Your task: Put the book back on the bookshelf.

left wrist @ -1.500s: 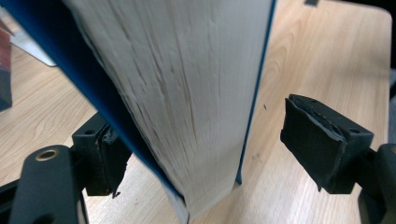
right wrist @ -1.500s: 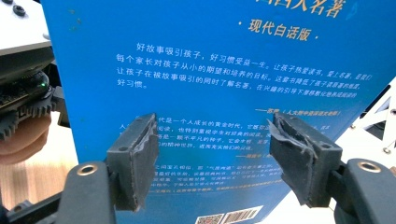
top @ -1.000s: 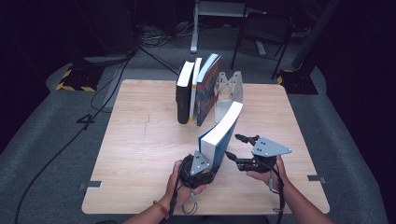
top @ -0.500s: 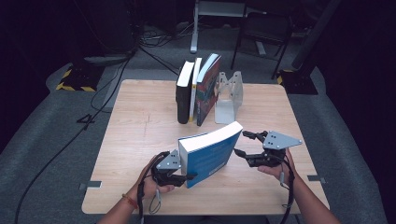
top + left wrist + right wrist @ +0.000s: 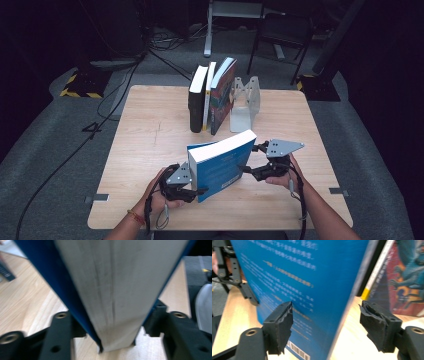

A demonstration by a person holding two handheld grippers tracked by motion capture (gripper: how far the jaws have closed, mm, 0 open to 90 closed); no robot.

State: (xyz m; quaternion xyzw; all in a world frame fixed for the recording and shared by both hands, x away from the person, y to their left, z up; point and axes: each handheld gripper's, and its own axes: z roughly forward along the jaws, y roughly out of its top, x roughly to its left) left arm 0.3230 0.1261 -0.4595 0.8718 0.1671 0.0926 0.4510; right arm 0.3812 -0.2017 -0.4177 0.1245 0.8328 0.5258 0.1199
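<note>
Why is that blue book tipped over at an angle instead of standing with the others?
The blue book leans near the table's front, apart from the three upright books by the bookend. The left gripper straddles its lower corner; the right gripper straddles the opposite edge.

Light wooden tabletop (image 5: 150,130) standing on grey carpeted floor (image 5: 60,165) in a dim room, lit from above. Black cables (image 5: 95,125) trail across the floor; a yellow-and-black striped base (image 5: 80,86) and metal stand legs (image 5: 207,35) occupy the dark background.
</note>
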